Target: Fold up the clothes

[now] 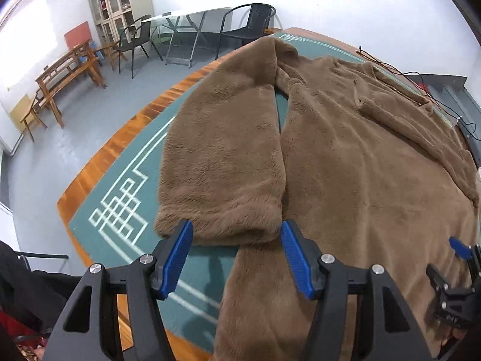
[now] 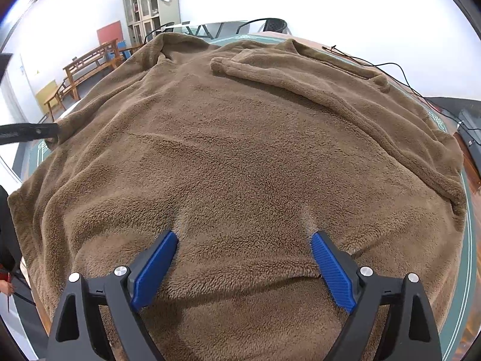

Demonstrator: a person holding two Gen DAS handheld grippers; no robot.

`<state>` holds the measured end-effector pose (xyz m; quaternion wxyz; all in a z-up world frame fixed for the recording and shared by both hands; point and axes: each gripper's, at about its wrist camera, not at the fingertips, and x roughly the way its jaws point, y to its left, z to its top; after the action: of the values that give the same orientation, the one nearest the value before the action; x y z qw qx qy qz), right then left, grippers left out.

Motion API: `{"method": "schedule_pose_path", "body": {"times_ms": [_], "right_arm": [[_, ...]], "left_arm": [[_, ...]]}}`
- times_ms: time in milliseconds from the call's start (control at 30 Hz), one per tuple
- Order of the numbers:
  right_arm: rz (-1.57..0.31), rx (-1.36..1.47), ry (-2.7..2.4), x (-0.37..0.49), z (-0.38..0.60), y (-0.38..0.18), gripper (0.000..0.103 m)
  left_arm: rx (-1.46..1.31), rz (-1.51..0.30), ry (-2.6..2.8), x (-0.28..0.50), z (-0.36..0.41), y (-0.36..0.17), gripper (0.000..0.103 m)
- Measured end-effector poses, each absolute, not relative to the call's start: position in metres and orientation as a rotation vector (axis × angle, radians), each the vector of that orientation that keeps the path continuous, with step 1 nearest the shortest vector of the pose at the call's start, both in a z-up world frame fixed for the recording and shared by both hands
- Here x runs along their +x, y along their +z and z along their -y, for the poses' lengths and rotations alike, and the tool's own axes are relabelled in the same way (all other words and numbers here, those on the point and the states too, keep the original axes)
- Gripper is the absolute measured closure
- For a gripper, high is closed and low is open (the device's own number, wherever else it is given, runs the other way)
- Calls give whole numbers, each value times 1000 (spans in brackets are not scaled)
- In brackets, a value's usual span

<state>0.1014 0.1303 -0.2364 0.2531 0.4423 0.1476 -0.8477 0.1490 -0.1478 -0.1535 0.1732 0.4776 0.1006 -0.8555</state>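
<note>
Brown plush fleece garment (image 1: 345,150) lies spread on the green mat-covered table (image 1: 126,180). At its sleeve cuff (image 1: 222,222), the left gripper (image 1: 237,234) tilts steeply down, jaws partly apart, empty. Further right, the right gripper (image 2: 243,240) angles down with wide-spread, empty jaws, tips pressing the fleece.

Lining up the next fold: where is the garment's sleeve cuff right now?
In the left wrist view, the sleeve cuff lies on the green table mat, between the open left gripper fingertips, beside the brown fleece garment body.
</note>
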Motion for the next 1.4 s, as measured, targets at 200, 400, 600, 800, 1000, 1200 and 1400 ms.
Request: {"method": "schedule_pose_path", "body": {"times_ms": [200, 400, 600, 800, 1000, 1200, 1400], "right_arm": [[-401, 1203, -2304, 102, -129, -236, 10], [-400, 1203, -2302, 102, -130, -237, 10], [-399, 1203, -2301, 101, -130, -237, 9], [-399, 1203, -2300, 100, -131, -237, 9], [-401, 1207, -2299, 100, -131, -237, 9], [-403, 1209, -2299, 100, -129, -237, 8], [-406, 1211, -2296, 99, -128, -237, 5]], "left_arm": [[1414, -330, -2391, 129, 158, -168, 52], [1429, -550, -2366, 128, 186, -160, 89], [1208, -704, -2372, 147, 228, -100, 90], [1046, -821, -2385, 152, 275, -28, 90], [973, -858, -2398, 138, 314, 39, 90], [924, -787, -2440, 118, 323, 89, 90], [897, -1015, -2465, 97, 330, 108, 90]]}}
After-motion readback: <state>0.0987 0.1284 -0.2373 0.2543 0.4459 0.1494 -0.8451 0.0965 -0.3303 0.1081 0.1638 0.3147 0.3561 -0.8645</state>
